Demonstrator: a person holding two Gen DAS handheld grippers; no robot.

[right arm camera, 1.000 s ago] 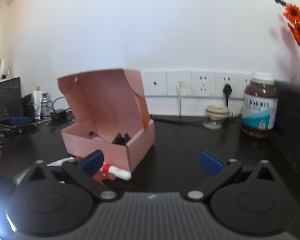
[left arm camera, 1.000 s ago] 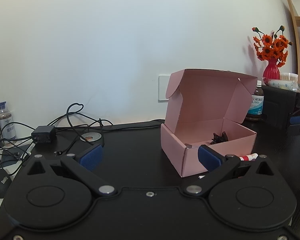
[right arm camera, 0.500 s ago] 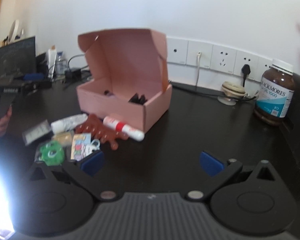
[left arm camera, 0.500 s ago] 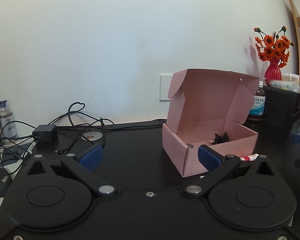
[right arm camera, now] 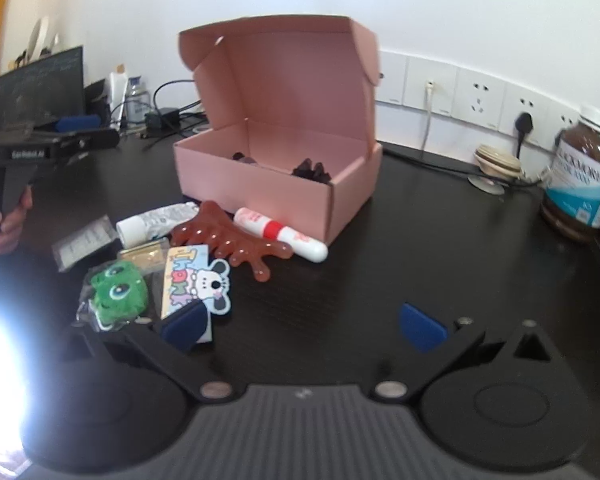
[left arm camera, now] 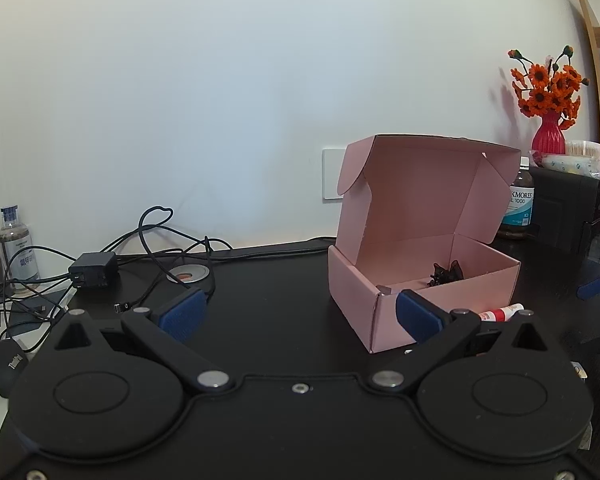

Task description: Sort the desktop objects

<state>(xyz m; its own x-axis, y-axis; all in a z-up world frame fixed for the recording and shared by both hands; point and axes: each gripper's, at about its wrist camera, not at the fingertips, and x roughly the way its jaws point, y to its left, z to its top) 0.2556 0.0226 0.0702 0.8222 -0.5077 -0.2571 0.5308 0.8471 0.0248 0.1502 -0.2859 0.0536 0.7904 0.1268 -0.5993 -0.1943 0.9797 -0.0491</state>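
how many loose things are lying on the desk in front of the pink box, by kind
Tubes: 2, a white tube and a red-and-white tube
Combs: 1, brown comb
Small packets: 2, clear packet and gold packet
Green plush toys: 1
Cartoon cards: 1
Total: 7, all outside the pink box

Along the wall ahead of me runs a row of sockets [right arm camera: 476, 94]. A brown supplement jar [right arm camera: 584, 180] stands right of them, a vase of orange flowers [left arm camera: 548, 108] farther right on a black cabinet [left arm camera: 568, 208]. Left of the sockets I see tangled cables [left arm camera: 156, 236], a black charger [left arm camera: 94, 269], a small bottle [left arm camera: 16, 248] and a monitor [right arm camera: 38, 88].
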